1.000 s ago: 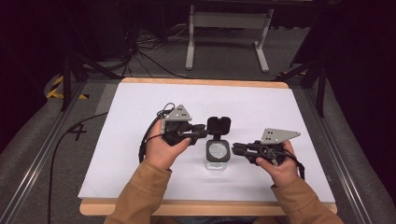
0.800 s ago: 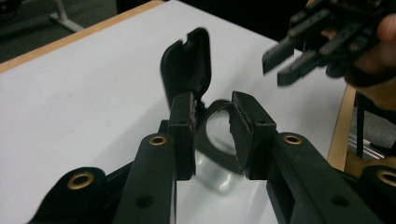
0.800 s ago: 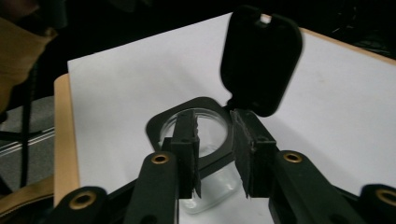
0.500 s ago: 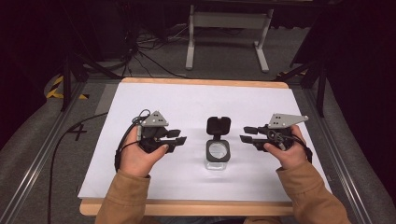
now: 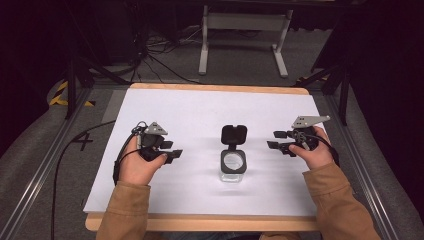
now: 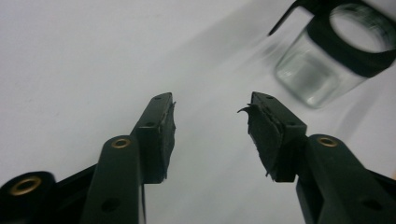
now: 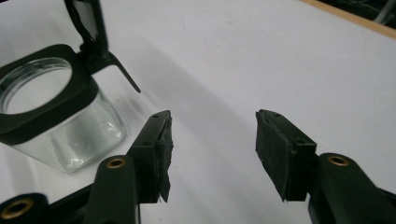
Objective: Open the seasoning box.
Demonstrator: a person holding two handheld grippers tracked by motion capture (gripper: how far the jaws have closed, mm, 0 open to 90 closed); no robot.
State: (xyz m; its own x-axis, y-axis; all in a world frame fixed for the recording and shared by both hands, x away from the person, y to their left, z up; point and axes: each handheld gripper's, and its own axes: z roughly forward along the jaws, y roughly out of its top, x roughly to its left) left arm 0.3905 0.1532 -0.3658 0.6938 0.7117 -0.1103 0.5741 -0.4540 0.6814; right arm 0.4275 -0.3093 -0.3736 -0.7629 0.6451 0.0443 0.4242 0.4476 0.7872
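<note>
My left tongs (image 5: 169, 152) and my right tongs (image 5: 278, 141) both stand released, jaws spread with nothing between them, one on each side of the small square clear glass jar (image 5: 233, 167) with its black collar. The jar stands upright in the middle of the white-topped bench (image 5: 200, 110), a little nearer my edge than the far one, and its black hinged lid (image 5: 234, 134) is flipped open toward the far side. The jar looks empty.

I judge the work here is to handle the jar or close its lid. To do that well, I would steady the glass body with one set of tongs, low on the walls, and tip the lid with the other, gently, since glass is slick and the jar could slide or topple.

Nothing on the bench blocks either approach. Beyond the far edge stand a grey metal stand (image 5: 242, 30) and loose black cables (image 5: 150, 55) on the floor.
</note>
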